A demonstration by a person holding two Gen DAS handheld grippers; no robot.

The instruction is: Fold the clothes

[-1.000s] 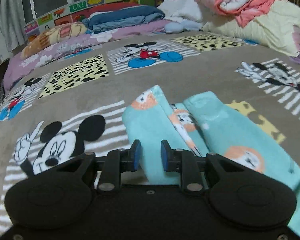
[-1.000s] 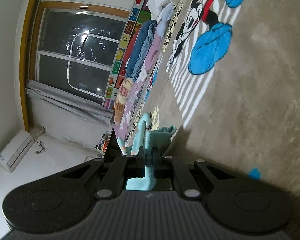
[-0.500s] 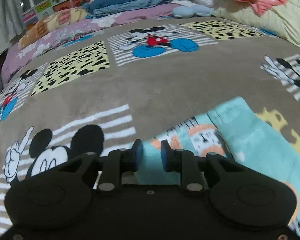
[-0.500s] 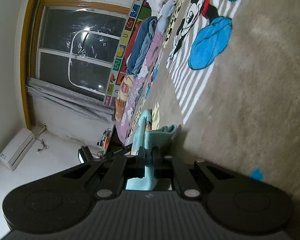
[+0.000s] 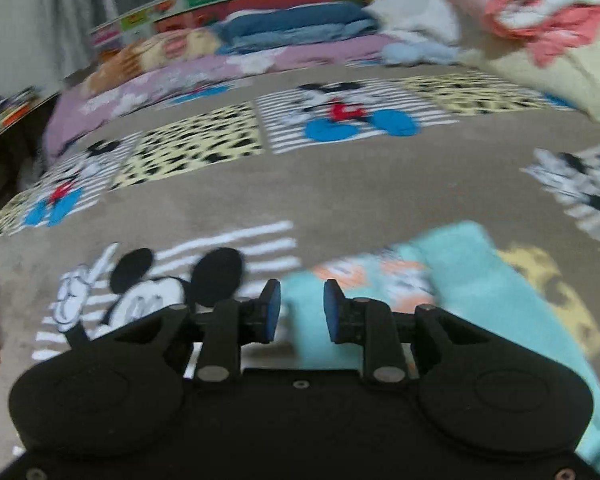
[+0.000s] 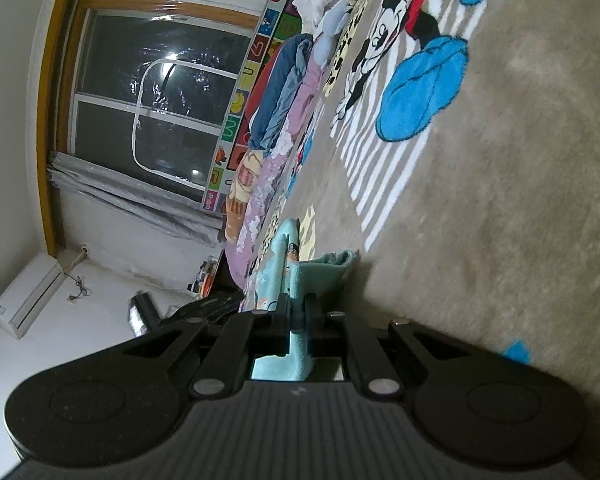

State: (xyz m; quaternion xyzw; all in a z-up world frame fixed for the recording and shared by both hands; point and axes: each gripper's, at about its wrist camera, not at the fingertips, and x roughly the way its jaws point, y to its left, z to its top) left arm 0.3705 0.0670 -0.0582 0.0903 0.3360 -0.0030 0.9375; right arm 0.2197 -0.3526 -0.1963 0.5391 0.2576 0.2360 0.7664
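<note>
While the left gripper lifted back from the turquoise printed fleece garment on the brown cartoon-print blanket, its 2 jaws stood apart, empty. The right gripper remained pinched on the garment's edge, so 1 corner needed re-gripping.

Garment on blanket, at five o'clock in left wrist view. Bedding pile at two o'clock along the far edge, folded quilts at twelve, window behind.
</note>
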